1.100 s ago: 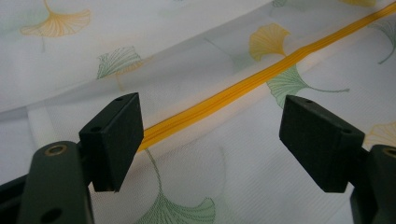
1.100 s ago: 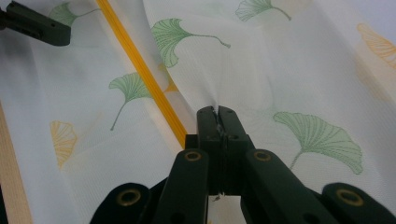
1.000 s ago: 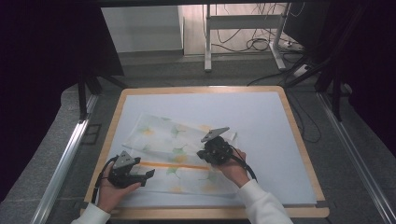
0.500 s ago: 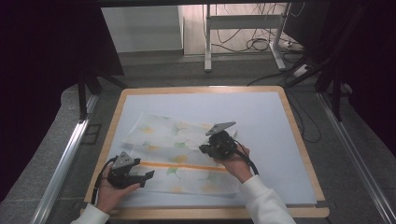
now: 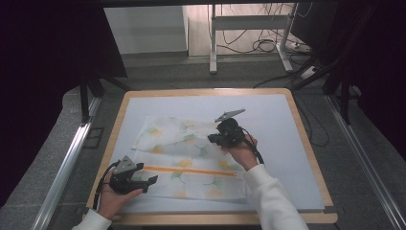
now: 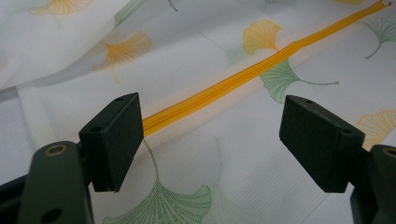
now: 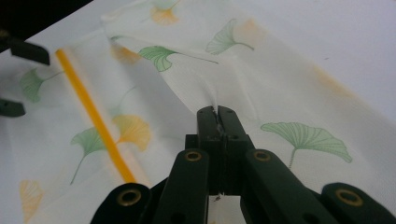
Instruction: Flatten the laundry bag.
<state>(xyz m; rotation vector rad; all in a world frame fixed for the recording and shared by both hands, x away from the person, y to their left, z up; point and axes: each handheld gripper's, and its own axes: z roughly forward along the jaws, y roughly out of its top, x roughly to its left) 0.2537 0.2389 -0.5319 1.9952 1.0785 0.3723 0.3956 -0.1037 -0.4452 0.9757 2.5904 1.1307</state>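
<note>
resting low at the near left of the table (image 5: 306,158), the left gripper (image 5: 143,181) has its jaws spread wide, one to each side of the orange zip (image 6: 243,77) at the near left end of the white leaf-print cloth (image 5: 191,163), with nothing between them. the cloth lies across the middle of the pale table top, its far part folded over and lifted. the right gripper (image 5: 214,139), toward the cloth's far right, has its jaws pinched together on a raised fold of that cloth.

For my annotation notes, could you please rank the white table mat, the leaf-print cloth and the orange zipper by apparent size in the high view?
1. White table mat
2. Leaf-print cloth
3. Orange zipper
</note>
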